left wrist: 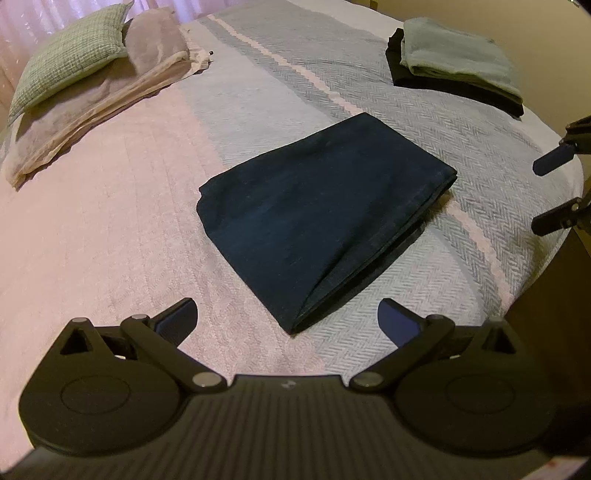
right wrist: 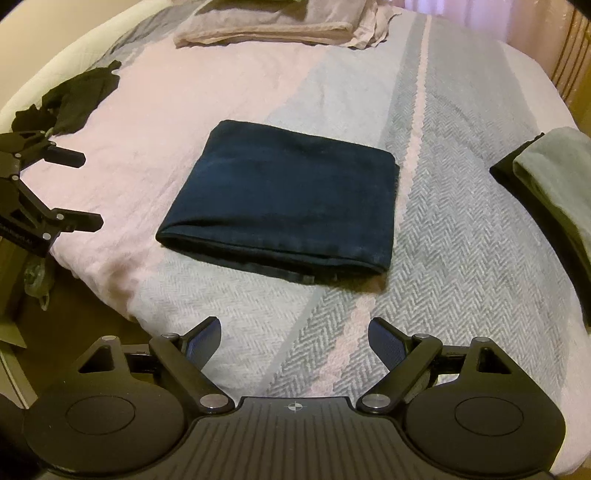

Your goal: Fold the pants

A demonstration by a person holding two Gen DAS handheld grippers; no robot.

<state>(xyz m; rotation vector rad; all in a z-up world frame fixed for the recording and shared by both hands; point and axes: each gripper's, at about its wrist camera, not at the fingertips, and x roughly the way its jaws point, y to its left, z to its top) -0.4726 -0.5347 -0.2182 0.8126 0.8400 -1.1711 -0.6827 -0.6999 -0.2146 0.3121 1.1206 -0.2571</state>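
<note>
Dark navy pants lie folded into a flat rectangle in the middle of the bed. My left gripper hovers open just short of the near corner of the pants, nothing between its fingers. My right gripper is open too, a little back from the folded edge of the pants, over the bedspread. Each gripper shows in the other's view at the frame edge: the right gripper in the left wrist view, the left gripper in the right wrist view, both with jaws apart and empty.
The bedspread is pink and grey herringbone with stripes. A folded grey-green garment on a black one sits at one side. Pillows and folded beige cloth lie at the head. A crumpled black garment lies near the bed's edge.
</note>
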